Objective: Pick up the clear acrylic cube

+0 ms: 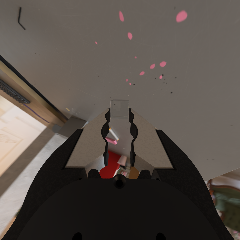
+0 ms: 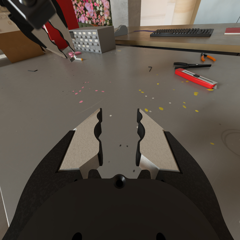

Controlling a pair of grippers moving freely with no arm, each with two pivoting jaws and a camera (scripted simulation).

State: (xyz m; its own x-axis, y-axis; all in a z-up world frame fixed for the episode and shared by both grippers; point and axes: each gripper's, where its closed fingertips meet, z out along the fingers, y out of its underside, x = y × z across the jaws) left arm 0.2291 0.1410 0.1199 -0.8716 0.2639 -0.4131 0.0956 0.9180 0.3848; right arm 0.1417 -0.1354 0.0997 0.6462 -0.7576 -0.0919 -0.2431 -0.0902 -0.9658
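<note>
The clear acrylic cube [image 1: 119, 109] sits between the tips of my left gripper [image 1: 119, 111], which is shut on it. In the right wrist view the left gripper [image 2: 67, 54] shows at the top left, tilted downward, with the cube [image 2: 70, 57] at its tips just above the grey table [image 2: 116, 77]. My right gripper [image 2: 119, 111] is open and empty, hovering over the paint-speckled middle of the table, well apart from the cube.
A white marker [image 2: 79, 59] and a pink eraser [image 2: 77, 53] lie just behind the cube. A grey drawer cabinet [image 2: 93, 39] and a cardboard box [image 2: 19, 48] stand at the back left. A red utility knife [image 2: 194, 78], black pliers [image 2: 192, 65] and orange pliers [image 2: 207, 57] lie at the right.
</note>
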